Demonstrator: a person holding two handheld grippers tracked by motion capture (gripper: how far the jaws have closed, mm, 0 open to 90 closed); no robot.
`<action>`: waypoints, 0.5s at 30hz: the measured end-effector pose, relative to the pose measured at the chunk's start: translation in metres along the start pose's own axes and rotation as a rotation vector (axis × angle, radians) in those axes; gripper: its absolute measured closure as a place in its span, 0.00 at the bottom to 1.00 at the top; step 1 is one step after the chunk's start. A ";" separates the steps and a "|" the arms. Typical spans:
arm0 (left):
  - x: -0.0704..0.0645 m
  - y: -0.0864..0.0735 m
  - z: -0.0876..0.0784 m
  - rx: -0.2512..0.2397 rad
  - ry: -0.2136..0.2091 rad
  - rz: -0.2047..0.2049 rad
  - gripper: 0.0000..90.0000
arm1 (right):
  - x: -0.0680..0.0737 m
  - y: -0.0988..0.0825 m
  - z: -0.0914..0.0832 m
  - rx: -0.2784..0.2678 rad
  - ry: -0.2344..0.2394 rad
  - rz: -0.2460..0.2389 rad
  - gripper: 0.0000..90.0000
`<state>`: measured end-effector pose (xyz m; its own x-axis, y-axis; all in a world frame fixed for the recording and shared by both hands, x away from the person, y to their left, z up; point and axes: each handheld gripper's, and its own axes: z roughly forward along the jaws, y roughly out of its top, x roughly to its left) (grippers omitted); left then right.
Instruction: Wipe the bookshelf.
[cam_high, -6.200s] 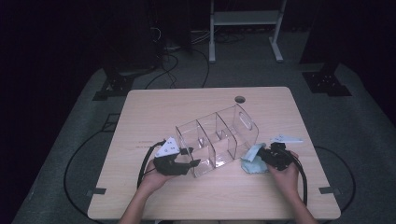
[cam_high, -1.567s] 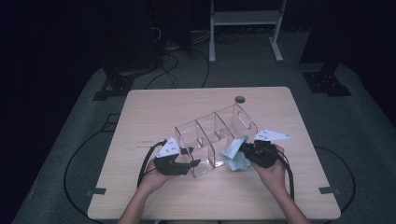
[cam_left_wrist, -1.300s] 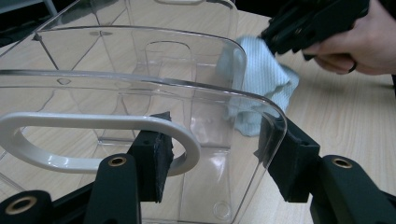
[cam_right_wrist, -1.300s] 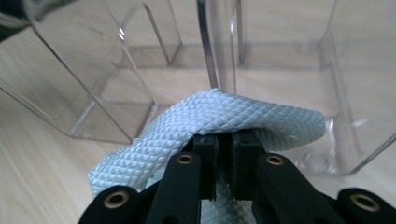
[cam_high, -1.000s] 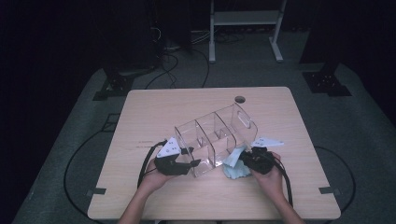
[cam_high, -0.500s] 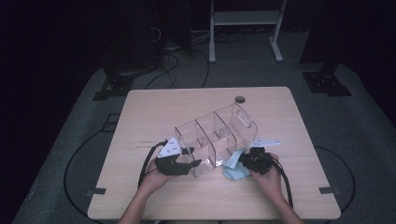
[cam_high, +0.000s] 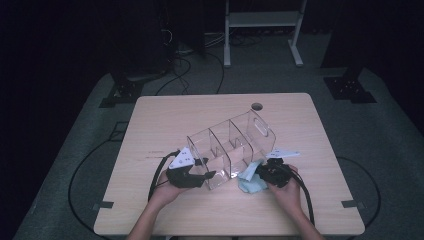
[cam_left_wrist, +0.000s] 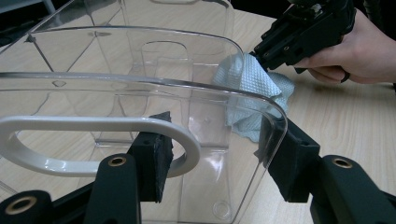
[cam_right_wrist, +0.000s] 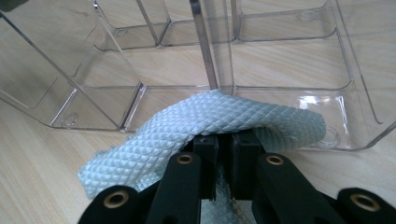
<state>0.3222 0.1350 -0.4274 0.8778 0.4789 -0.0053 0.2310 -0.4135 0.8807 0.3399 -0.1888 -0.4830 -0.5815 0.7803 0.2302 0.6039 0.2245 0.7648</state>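
A clear plastic organizer (cam_high: 231, 145) with three compartments lies tipped on the wooden table (cam_high: 165, 120). My left gripper (cam_high: 202, 176) is shut on its near end wall. In the left gripper view the pads (cam_left_wrist: 154, 158) clamp the strip of the organizer (cam_left_wrist: 140, 84) between the handle cutout and the wall's edge. My right gripper (cam_high: 261, 175) is shut on a light blue cloth (cam_high: 250, 182) and holds it against the organizer's right side. In the right gripper view the cloth (cam_right_wrist: 196, 126) drapes over the closed tips of my right gripper (cam_right_wrist: 223, 140) and touches the organizer's wall (cam_right_wrist: 280, 100).
A round cable hole (cam_high: 257, 106) sits near the table's far edge. Black cables trail from both grippers over the near edge. In the left gripper view, the right gripper (cam_left_wrist: 303, 32) and the hand holding it show beyond the cloth (cam_left_wrist: 252, 84). A metal stand (cam_high: 260, 20) is behind the table.
My right gripper has moved the cloth left and nearer along the organizer's right side, toward its near end. The left gripper and the organizer have stayed put.
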 end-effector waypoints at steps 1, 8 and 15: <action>0.000 0.000 0.000 -0.001 0.001 0.000 0.51 | 0.000 0.001 -0.001 -0.003 -0.002 0.002 0.92; 0.000 0.000 0.000 -0.002 -0.001 0.001 0.51 | 0.011 0.018 -0.023 -0.124 -0.014 -0.038 0.92; 0.000 0.000 0.000 -0.002 -0.001 0.001 0.51 | 0.001 0.002 -0.003 -0.015 -0.005 -0.002 0.92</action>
<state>0.3223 0.1347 -0.4277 0.8782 0.4783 -0.0051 0.2299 -0.4126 0.8814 0.3390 -0.1887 -0.4795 -0.5805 0.7824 0.2257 0.5945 0.2178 0.7740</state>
